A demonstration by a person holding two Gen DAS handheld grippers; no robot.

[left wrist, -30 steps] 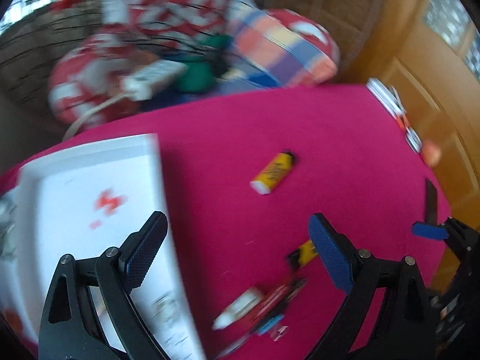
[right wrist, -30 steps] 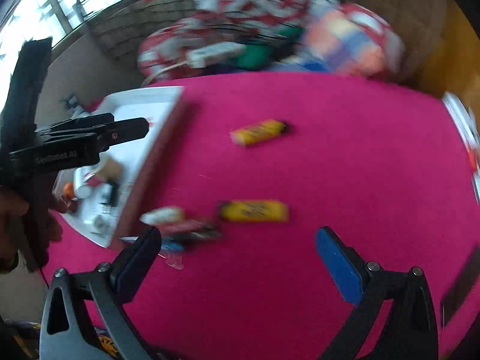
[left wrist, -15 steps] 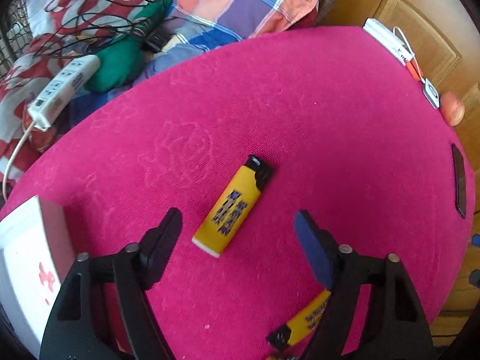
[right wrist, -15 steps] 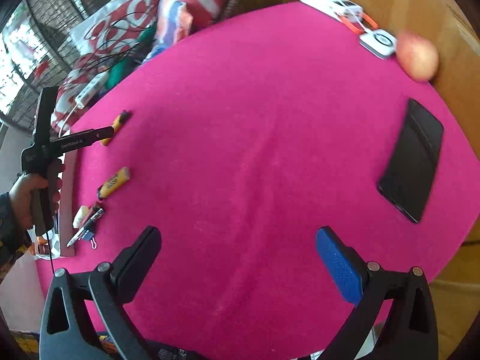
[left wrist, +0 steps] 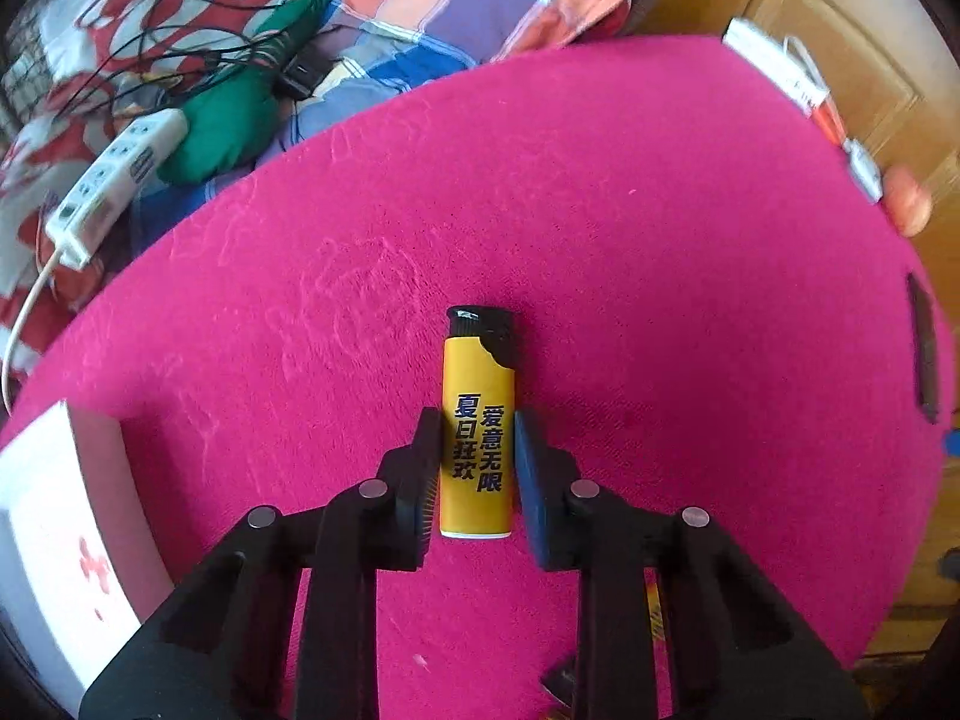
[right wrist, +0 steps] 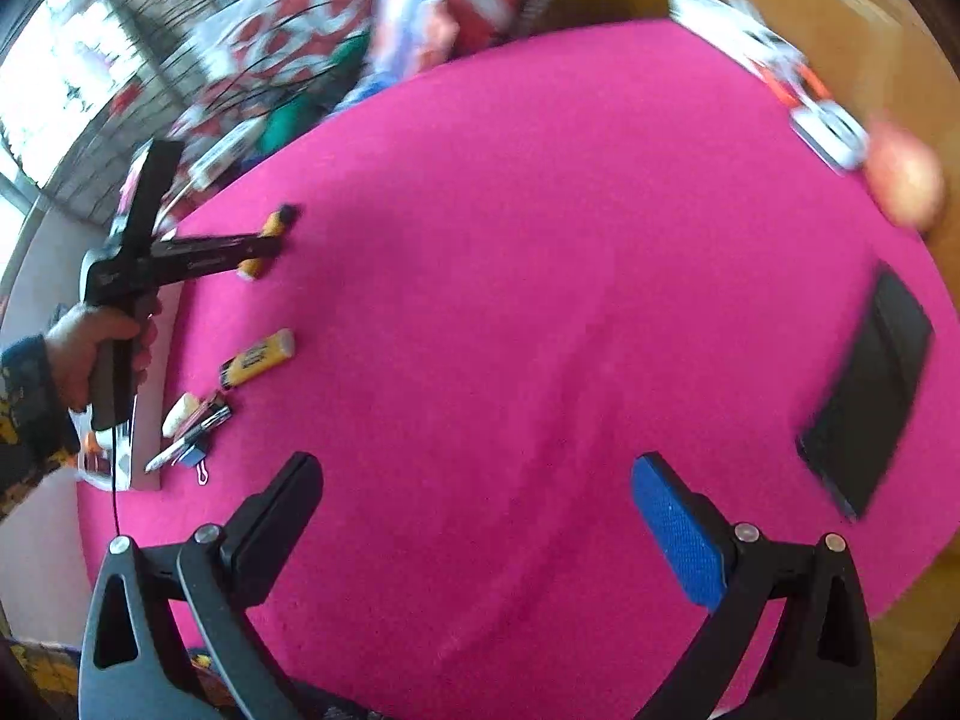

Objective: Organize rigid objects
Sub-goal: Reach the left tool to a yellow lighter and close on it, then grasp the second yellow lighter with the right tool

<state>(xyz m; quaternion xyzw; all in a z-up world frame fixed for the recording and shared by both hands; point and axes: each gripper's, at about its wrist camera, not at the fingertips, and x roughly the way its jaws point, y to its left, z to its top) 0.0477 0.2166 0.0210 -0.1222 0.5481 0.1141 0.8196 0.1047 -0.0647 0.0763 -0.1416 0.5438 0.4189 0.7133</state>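
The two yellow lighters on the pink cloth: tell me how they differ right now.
The yellow lighter with the black cap sits between the closed jaws of the left gripper; the second yellow lighter lies free on the pink tablecloth, untouched. The gripped one is farther from the right gripper; the free one lies nearer, beside a cluster of pens. Both are yellow with dark print and a black end.

Home rm: bedding, power strip, wood door.

The yellow lighter reads "夏日狂欢 爱意无限" in dark characters.
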